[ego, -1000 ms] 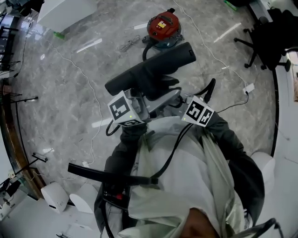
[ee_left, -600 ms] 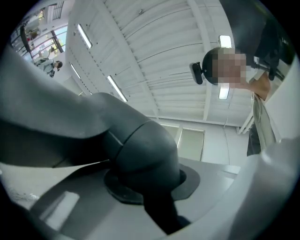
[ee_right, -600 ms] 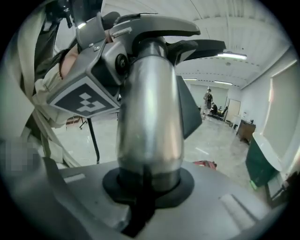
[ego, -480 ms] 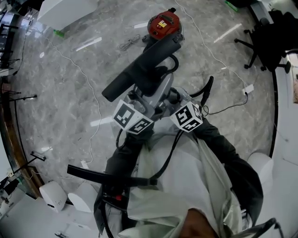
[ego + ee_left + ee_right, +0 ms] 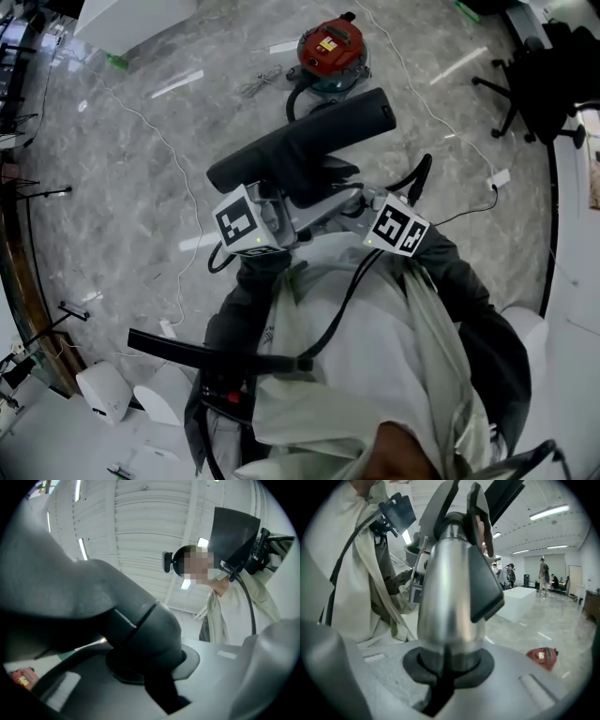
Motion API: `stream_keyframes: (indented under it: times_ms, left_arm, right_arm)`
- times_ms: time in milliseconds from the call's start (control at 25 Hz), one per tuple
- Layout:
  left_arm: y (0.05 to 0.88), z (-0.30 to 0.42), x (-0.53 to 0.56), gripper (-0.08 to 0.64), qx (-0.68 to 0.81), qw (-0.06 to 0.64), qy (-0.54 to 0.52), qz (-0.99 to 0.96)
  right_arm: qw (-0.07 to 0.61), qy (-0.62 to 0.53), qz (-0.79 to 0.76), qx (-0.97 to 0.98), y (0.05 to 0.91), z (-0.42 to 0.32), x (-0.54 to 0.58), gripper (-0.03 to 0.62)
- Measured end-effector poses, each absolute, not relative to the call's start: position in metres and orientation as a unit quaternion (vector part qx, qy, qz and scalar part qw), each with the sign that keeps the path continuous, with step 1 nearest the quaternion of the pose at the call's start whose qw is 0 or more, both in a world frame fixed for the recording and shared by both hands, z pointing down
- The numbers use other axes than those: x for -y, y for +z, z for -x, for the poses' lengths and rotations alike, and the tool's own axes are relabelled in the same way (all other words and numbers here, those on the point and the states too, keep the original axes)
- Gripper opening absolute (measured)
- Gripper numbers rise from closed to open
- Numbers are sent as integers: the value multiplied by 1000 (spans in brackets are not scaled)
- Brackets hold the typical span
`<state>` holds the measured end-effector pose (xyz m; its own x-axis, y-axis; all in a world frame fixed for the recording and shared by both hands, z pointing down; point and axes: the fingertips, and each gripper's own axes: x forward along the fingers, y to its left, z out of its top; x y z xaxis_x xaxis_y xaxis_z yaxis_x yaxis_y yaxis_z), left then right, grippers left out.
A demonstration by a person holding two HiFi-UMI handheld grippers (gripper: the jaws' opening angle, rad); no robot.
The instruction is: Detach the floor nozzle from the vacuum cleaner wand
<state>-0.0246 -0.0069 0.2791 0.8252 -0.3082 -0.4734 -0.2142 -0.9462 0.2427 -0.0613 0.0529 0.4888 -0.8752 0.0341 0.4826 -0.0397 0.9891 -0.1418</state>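
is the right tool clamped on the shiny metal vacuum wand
Yes, the right tool clamps the shiny silver metal wand between its jaws.

Cream coat (image 5: 375, 366); dark sleeves (image 5: 461, 274)

Head view steeply downward, gripper views close along jaws, red canister (image 5: 328, 49) seemingly shared.

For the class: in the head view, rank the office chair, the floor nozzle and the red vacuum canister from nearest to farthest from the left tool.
1. Floor nozzle, gripped in the left tool, directly ahead.
2. Red vacuum canister, on the floor farther ahead.
3. Office chair, far right.
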Motion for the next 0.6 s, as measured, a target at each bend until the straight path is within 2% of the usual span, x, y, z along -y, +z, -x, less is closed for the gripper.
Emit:
stream_keyframes:
  times_ms: [240,360,480,600]
  left_arm:
    - [295,52,41,75,334,117,-253,-900]
    - [288,56,40,77,404,111,-242,-875]
    - [267,44,32,78,390,77,-238,-886]
    - [257,40,26,80,339,72,-246,-905]
  right_arm:
    - [296,19,-176,939,499,60,-13,38]
    - [293,-40,-300,907,486,49,3,37]
    - [271,-69,-335,900,467,42,10,37]
    - [263,-63,-286,919,459,48,4,38]
